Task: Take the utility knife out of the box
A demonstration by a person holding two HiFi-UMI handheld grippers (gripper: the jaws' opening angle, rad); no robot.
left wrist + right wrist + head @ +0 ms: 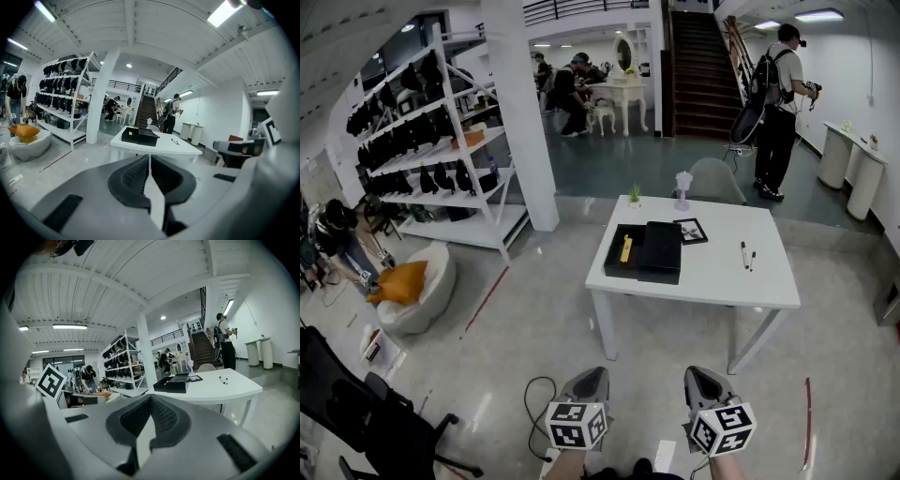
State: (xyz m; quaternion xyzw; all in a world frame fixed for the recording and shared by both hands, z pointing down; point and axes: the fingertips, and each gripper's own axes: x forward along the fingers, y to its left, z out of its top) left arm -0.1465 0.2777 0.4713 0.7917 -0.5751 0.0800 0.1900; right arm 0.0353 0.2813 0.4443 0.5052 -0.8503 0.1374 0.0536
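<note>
Nearest are the two pairs of tongs, held low and side by side above the floor. The hands holding them are cut off by the bottom edge of the head view. The left tongs are clenched, their ribbed pads meeting along one seam with nothing between them. The right tongs are likewise pressed together and empty. Both point toward the white worktop, which stands well apart from them across bare floor.

On the worktop's left half sits the black box, open. Its lid lies right against the box's right side, and I cannot tell whether it covers part of the tray. The utility knife lies inside the box, a small yellow bar whose long axis runs away from the tongs toward the far edge, tilted a little. It is too small to tell which end carries the blade. From the left gripper view it is only a yellow speck over the box wall.

Just behind the lid lies a dark framed picture, and to the right two markers lie side by side. A small plant stands at the far edge, with a grey chair behind it.

Farther off, a white shelf holds dark items too blurred to name, and a person with a backpack stands by the stairs.
</note>
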